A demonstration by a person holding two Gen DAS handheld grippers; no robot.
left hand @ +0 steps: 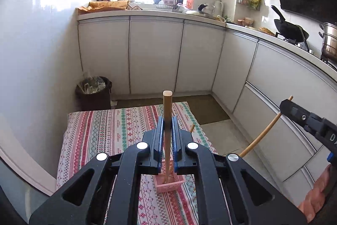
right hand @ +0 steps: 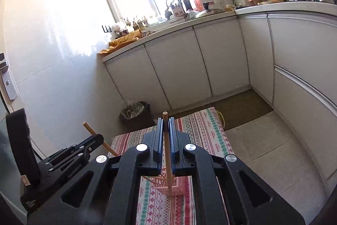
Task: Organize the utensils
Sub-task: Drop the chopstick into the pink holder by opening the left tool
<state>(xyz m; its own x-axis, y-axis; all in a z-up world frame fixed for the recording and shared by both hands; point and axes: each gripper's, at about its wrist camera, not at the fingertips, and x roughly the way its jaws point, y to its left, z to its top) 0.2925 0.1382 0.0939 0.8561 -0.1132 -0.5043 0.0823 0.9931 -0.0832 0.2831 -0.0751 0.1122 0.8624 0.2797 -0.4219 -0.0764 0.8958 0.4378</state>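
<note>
Two sticks pinched, one per hand-held gripper: left [left hand: 167, 119] on stick [left hand: 167, 102], right [right hand: 166, 123] on stick [right hand: 165, 119], both over basket [left hand: 169, 182]. Next: lower, release.

Left gripper [left hand: 167, 121] and right gripper [right hand: 165, 123] both clamped, fingers nearly closed

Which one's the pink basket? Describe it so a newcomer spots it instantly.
Find the low table with the striped patterned cloth in front of the white cabinets. Near its close end sits a small pink basket with lattice sides. It is the only container on the cloth, and the wooden stick clamped in the left gripper drops into it.
</note>
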